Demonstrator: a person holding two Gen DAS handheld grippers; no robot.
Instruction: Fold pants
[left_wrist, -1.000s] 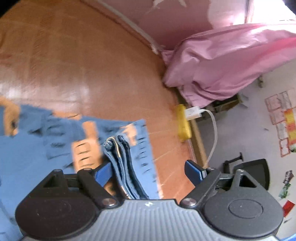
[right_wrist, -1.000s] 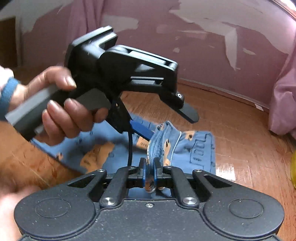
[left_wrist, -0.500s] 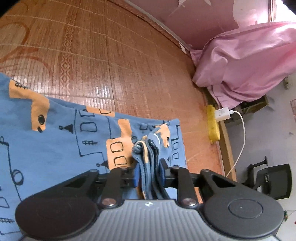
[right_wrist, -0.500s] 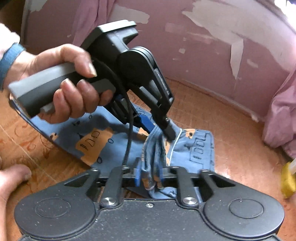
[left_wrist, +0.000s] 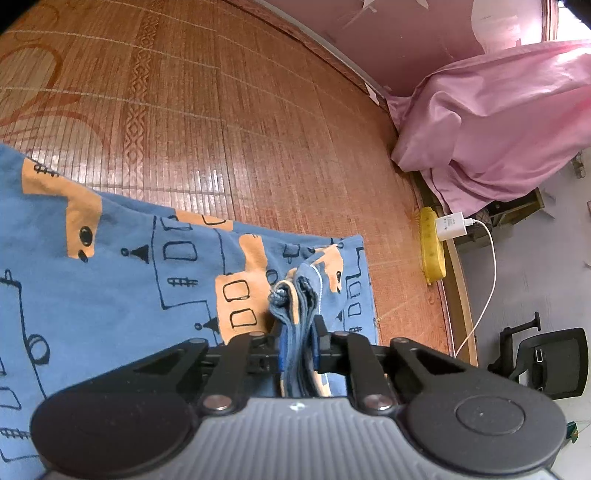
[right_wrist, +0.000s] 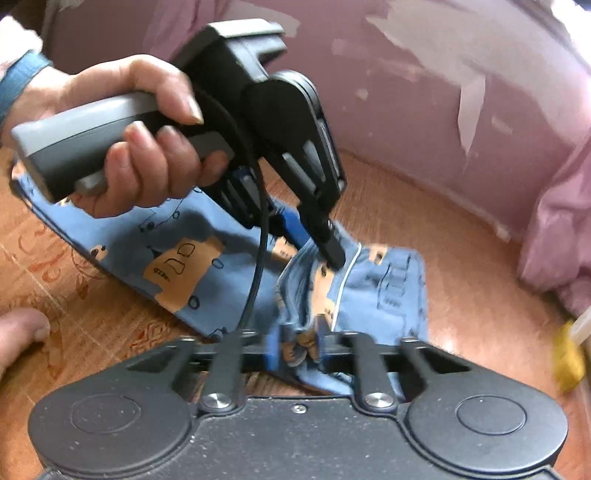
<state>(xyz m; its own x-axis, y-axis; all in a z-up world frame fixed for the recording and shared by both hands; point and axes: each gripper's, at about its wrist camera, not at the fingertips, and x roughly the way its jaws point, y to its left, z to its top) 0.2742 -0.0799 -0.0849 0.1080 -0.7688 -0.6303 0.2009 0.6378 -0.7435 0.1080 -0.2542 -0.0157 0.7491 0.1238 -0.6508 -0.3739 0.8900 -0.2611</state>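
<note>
A woven bamboo mat (left_wrist: 229, 110) carries the blue printed pants (left_wrist: 110, 280).

Black two-finger left gripper (right_wrist: 317, 240) with grey ribbed handle, blue finger pads (right_wrist: 291, 229), black cable (right_wrist: 255, 273); blue knitted sleeve cuff (right_wrist: 18, 79) behind.

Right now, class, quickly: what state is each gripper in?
Left gripper: shut on a bunched edge of the blue printed pants.
Right gripper: shut on a bunched edge of the same pants.
</note>
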